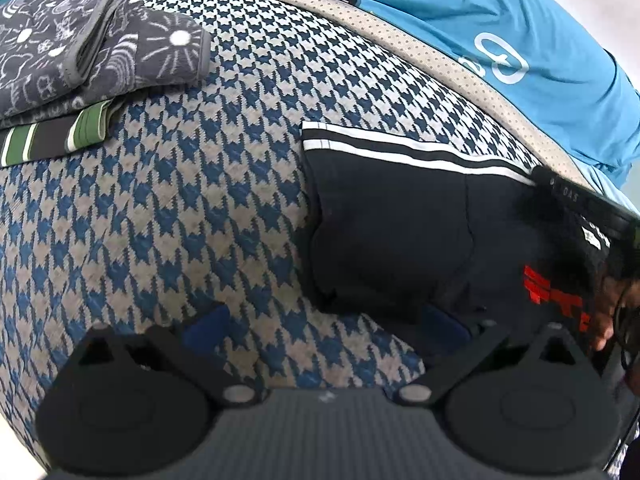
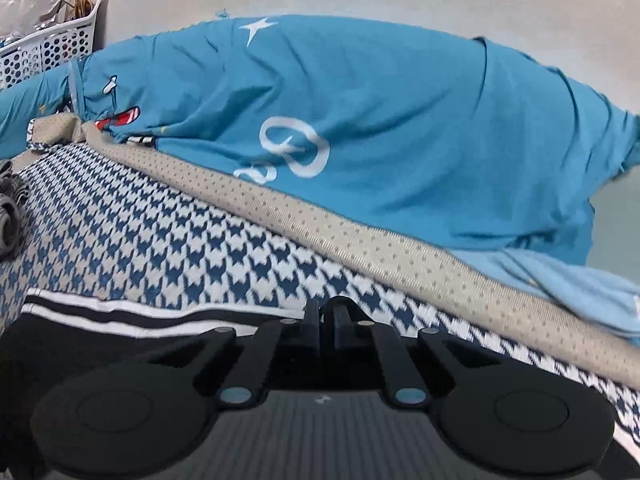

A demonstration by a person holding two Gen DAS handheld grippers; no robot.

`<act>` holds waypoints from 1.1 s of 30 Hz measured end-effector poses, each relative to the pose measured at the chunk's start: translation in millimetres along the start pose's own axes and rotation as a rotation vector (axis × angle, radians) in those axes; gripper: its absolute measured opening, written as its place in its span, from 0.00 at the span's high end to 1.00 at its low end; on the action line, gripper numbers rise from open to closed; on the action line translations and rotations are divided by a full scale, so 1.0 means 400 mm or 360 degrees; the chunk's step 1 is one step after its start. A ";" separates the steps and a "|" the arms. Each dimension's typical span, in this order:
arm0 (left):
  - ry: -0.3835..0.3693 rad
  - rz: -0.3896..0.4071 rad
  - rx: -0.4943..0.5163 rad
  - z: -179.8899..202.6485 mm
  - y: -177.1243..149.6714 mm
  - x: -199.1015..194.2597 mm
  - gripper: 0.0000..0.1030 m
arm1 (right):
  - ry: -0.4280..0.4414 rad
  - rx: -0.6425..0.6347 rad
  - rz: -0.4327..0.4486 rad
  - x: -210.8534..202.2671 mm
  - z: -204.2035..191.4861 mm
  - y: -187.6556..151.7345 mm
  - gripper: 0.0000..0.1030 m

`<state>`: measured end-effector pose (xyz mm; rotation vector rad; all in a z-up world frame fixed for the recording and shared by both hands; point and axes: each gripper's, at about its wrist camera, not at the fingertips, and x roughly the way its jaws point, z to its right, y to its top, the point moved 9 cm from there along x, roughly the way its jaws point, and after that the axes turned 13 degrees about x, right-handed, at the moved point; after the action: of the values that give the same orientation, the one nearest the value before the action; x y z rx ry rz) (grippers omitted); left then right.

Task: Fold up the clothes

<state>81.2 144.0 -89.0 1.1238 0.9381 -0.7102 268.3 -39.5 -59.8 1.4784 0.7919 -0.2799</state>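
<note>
Black shorts [image 1: 400,224] with white side stripes and a red print lie folded on the houndstooth bed cover [image 1: 200,200]. My left gripper [image 1: 324,328] is open, its blue-padded fingers [image 1: 206,330] spread just at the near edge of the shorts, touching nothing. In the right wrist view my right gripper [image 2: 328,320] has its fingers together over the striped edge of the shorts [image 2: 100,320]; whether cloth is pinched between them is hidden. It shows at the right edge of the left wrist view [image 1: 592,208] by the waistband.
A folded grey patterned garment [image 1: 92,52] lies on a green striped one [image 1: 56,140] at the far left. A blue printed quilt [image 2: 360,128] is piled along the beige bed border [image 2: 320,224]. A white perforated basket [image 2: 48,48] stands at the back left.
</note>
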 end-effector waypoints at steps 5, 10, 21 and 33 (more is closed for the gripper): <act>0.0033 0.0002 0.0018 0.005 0.002 0.008 0.00 | 0.0016 0.0141 0.0079 0.017 -0.002 0.054 0.93; 0.0062 0.0003 0.0038 0.010 0.002 0.013 0.00 | -0.0052 0.0144 0.0006 0.064 -0.005 0.035 0.91; 0.0071 0.0040 0.0001 0.002 0.005 0.002 0.00 | 0.0163 0.0269 0.0057 -0.161 -0.024 0.001 0.72; 0.0102 0.0093 -0.0031 -0.022 0.012 -0.026 0.00 | 0.0391 0.0132 -0.0110 -0.418 -0.094 -0.230 0.72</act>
<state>78.1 154.1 -78.9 1.1575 0.9603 -0.6194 78.9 -63.8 -23.2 1.5842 1.0401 -0.1865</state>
